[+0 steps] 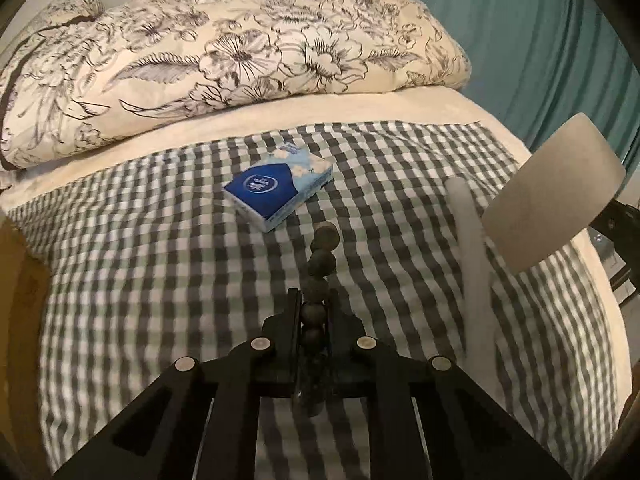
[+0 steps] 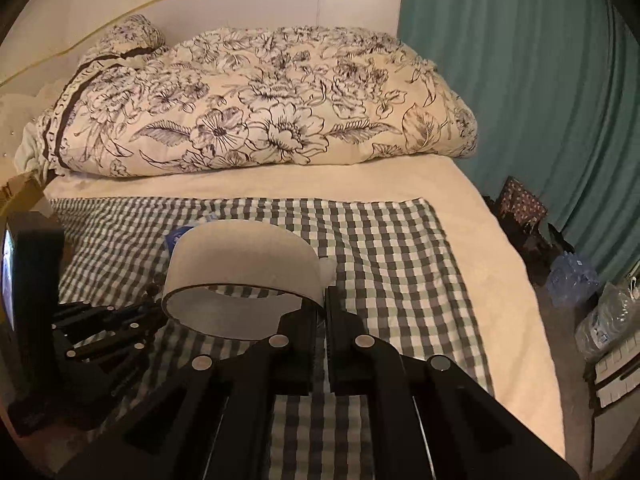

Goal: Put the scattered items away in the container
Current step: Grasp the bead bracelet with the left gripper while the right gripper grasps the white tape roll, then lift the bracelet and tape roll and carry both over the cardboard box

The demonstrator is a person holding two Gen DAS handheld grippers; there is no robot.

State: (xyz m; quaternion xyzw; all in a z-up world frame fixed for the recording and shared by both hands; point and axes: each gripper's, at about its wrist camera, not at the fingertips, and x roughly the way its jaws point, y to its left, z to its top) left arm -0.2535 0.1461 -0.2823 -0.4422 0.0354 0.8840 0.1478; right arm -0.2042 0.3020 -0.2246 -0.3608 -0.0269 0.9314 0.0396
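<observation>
In the left wrist view my left gripper (image 1: 313, 295) is shut on a string of dark round beads (image 1: 322, 258) that sticks out past the fingertips above the checked cloth (image 1: 160, 280). A blue tissue pack (image 1: 276, 188) lies beyond the beads. A white tube (image 1: 472, 248) lies to the right. My right gripper (image 2: 324, 297) is shut on the wall of a wide beige ring (image 2: 240, 268), held off the cloth; the ring (image 1: 556, 196) also shows at the right of the left wrist view. The ring hides most of the tissue pack (image 2: 178, 236) in the right wrist view, where the left gripper (image 2: 104, 328) is at the lower left.
A floral duvet (image 1: 240, 52) is heaped at the far side of the bed. A teal curtain (image 2: 520, 80) hangs to the right, with water bottles (image 2: 572, 280) on the floor below it. A brown cardboard edge (image 1: 16, 264) shows at the left.
</observation>
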